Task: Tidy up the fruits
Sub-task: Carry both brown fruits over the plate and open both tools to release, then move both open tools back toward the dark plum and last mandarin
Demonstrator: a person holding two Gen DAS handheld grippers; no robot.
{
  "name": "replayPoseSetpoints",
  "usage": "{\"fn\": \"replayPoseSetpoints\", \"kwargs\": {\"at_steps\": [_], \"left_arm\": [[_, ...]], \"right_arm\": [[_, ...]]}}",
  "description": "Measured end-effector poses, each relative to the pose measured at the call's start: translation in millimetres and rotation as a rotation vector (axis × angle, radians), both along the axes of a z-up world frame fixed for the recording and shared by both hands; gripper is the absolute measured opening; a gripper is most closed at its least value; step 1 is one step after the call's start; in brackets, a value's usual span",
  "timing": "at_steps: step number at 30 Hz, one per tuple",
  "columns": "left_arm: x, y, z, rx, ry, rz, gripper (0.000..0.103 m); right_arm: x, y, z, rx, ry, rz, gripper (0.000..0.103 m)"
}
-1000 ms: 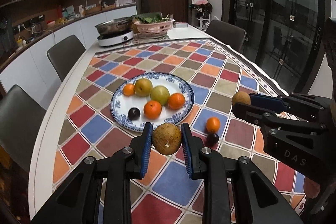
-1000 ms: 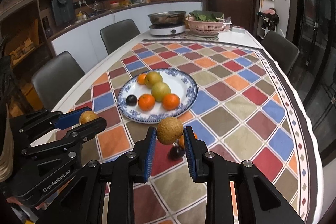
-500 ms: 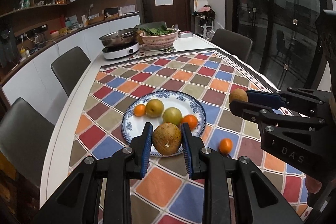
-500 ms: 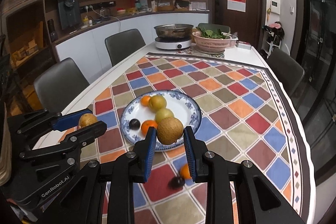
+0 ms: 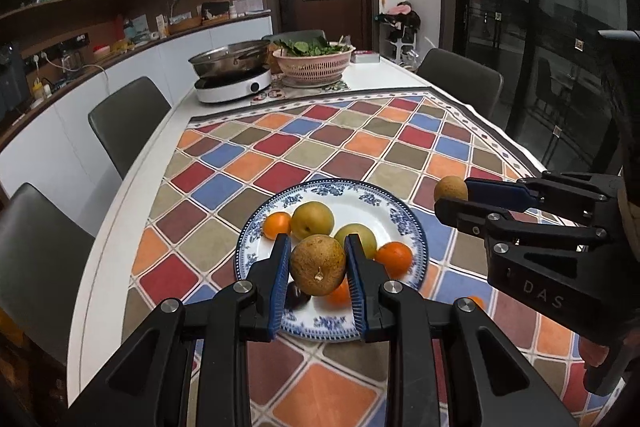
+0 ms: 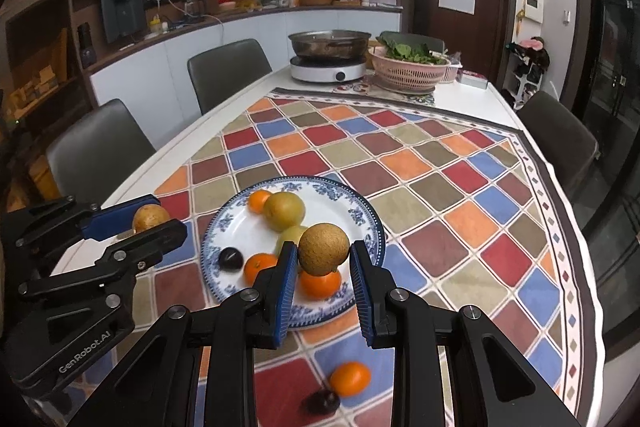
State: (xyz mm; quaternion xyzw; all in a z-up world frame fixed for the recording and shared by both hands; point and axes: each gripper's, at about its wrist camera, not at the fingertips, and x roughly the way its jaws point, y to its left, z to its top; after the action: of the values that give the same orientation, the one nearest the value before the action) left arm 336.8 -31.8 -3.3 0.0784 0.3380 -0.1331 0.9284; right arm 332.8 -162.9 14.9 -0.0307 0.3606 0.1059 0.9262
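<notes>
Both grippers have come forward over the plate [image 5: 412, 227] since a second ago, so the dish now sits right under their tips instead of ahead of them. On the checked cloth [image 6: 440, 163] covering the surface [image 6: 472, 99], the blue-rimmed plate carries two pears, three oranges and a dark plum [image 6: 231, 259]. Above its near part, the left gripper [image 5: 318, 267] has its fingers [image 5: 280, 271] closed on a brown pear [image 5: 318, 265], and the right gripper [image 6: 324, 263] has its fingers [image 6: 286, 275] clamped on a second brown pear [image 6: 323, 248], both fruits clear of the dish. Off the plate, near the right gripper's base, an orange [image 6: 350, 379] lies on the cloth beside another plum [image 6: 321, 401].
</notes>
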Motion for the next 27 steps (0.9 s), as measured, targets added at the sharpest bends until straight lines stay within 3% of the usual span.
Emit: {"fn": "replayPoseSetpoints", "kwargs": {"at_steps": [14,22,24,26,27], "left_arm": [[70,-1,-55,0.03,0.139,0.022,0.028],[82,-9,-65,0.074,0.137,0.011,0.028],[81,-10,-63,0.078,0.126,0.01,0.04],[78,-9,-60,0.077,0.118,0.011,0.045],[77,-9,-58,0.079,0.116,0.017,0.045]], "right_arm": [[74,2,-58,-0.025,0.159,0.008,0.028],[88,-5,-72,0.004,0.198,-0.014,0.028],[89,-5,-72,0.009,0.197,-0.006,0.029],[87,-5,-71,0.007,0.193,-0.002,0.03],[86,-6,-70,0.007,0.192,-0.002,0.036]]}}
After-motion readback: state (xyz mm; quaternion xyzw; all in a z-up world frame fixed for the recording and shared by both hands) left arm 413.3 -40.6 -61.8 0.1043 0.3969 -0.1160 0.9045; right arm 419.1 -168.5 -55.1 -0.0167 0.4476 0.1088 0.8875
